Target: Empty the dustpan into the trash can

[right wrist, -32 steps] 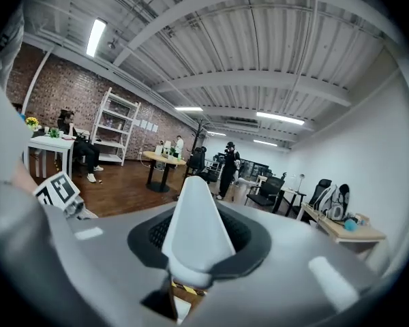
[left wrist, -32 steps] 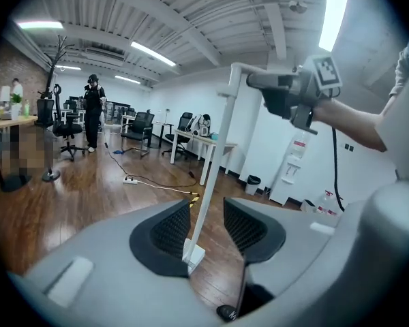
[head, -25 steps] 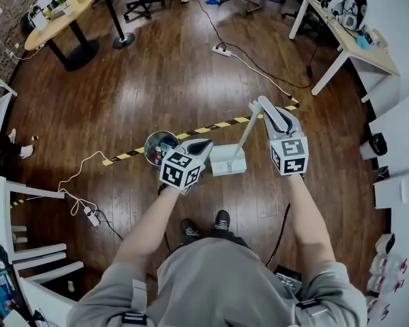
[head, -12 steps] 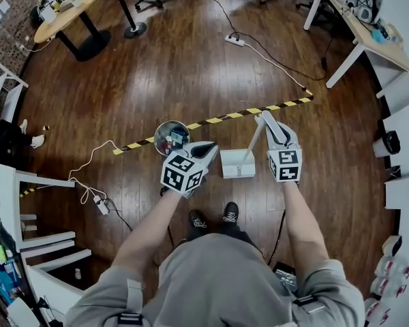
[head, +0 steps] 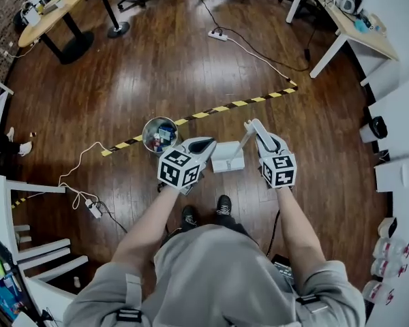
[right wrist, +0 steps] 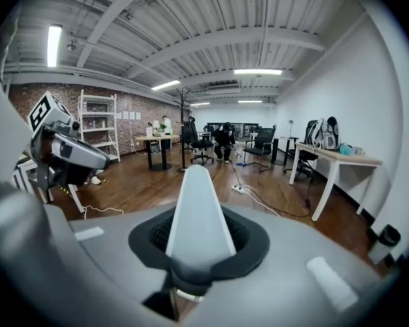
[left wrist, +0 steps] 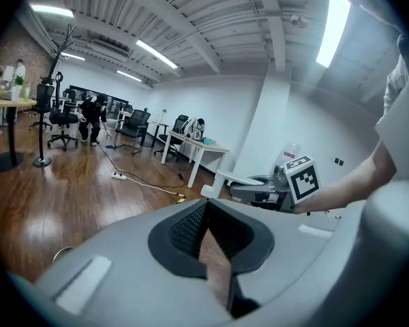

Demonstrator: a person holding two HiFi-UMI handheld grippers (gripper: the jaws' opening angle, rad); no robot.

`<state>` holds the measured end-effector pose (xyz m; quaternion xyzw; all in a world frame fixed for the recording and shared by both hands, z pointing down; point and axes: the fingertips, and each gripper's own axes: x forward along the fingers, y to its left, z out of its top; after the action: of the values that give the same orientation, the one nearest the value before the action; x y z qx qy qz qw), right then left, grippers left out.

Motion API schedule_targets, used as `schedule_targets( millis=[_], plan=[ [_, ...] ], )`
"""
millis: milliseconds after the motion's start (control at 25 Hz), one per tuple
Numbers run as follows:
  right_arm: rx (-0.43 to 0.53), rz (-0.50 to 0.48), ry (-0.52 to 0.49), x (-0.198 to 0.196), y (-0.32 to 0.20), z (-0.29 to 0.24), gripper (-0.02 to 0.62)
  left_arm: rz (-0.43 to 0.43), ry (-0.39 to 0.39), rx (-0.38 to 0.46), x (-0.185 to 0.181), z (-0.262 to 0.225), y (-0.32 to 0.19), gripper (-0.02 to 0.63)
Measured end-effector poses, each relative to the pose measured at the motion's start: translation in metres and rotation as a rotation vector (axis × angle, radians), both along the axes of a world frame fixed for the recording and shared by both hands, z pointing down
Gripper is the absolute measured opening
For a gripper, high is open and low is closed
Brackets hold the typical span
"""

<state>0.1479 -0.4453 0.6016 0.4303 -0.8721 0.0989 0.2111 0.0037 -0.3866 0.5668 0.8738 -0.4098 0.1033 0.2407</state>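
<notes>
Head view: the right gripper is clamped on the upper end of the white handle of the dustpan. The right gripper view confirms that the handle is seated between the pads and runs straight away from the camera, and the jaws have just closed slightly tighter on it. The left gripper is fully closed with nothing between its jaws, and appears between the dustpan and the trash can. The trash can stands on the wooden floor against the near side of the yellow-black tape line and already holds mixed rubbish. Change over the last second: the right gripper has dropped and carried the dustpan lower. The pan is now low, to the right of the can and apart from it, not above its rim. Whether the pan touches the floor cannot be determined, and no debris can be made out in it. Assessment: no tipping is in progress at this moment. If the pan still carries a load, it needs lifting and moving left over the rim. If it is already emptied, this descent is probably the set-down.
</notes>
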Motion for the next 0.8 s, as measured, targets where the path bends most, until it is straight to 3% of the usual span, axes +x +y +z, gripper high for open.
schedule_targets(
  millis=[440,800],
  plan=[
    [-0.086,0.087,0.012,0.018,0.081,0.025,0.088,0.135,0.042,-0.012,0.016,-0.003,0.036,0.006],
    [-0.159,0.138,0.064,0.035,0.121,0.044,0.14,0.224,0.042,-0.001,0.02,-0.007,0.046,0.006]
  ],
)
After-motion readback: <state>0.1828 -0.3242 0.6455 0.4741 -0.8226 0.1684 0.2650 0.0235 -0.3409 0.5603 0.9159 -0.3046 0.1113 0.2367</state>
